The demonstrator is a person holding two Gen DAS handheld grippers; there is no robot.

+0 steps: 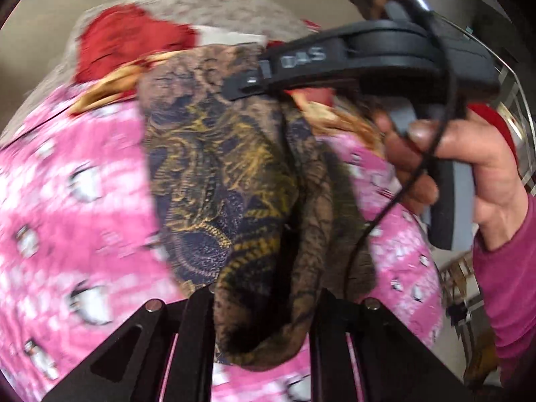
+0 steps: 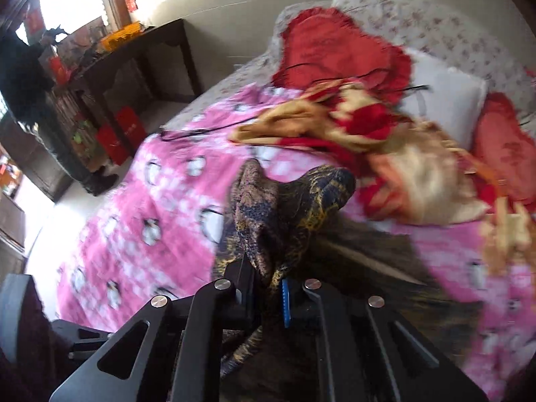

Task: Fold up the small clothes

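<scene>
Both grippers are clamped on the same garment, a brown cloth with a navy-and-gold paisley print (image 1: 214, 174). My left gripper (image 1: 264, 328) has a bunched fold of it pinched between its jaws at the near edge of its view. My right gripper (image 2: 268, 288) grips another bunch, the blue pad pressed against the fabric.

In the left wrist view the right gripper (image 1: 248, 82) shows side-on at the far end of the cloth, held by the person's hand (image 1: 469, 181). So the cloth hangs stretched between the two grips, long axis running near to far from the left gripper toward the right one, lifted off the pink bedspread (image 1: 67, 201).

The next move, as I judge it, turns on that axis: bring one held end over to meet the other for a fold, or lay the cloth flat first. Each gripper already owns its own end, so neither needs to reach.

Around it: a red-and-cream blanket heap (image 2: 368, 134) lies just beyond the cloth on the far right, two red cushions (image 2: 335, 50) and a white pillow (image 2: 445, 107) further back. A black cable (image 2: 201, 130) runs across the bedspread near the heap. The gripper's own cable (image 1: 432, 154) dangles beside the hand.

The clear landing zone is the bare pink area to the near left; the blanket heap crowds the far right. Frames are motion-blurred, so edge detail on the cloth is uncertain.
</scene>
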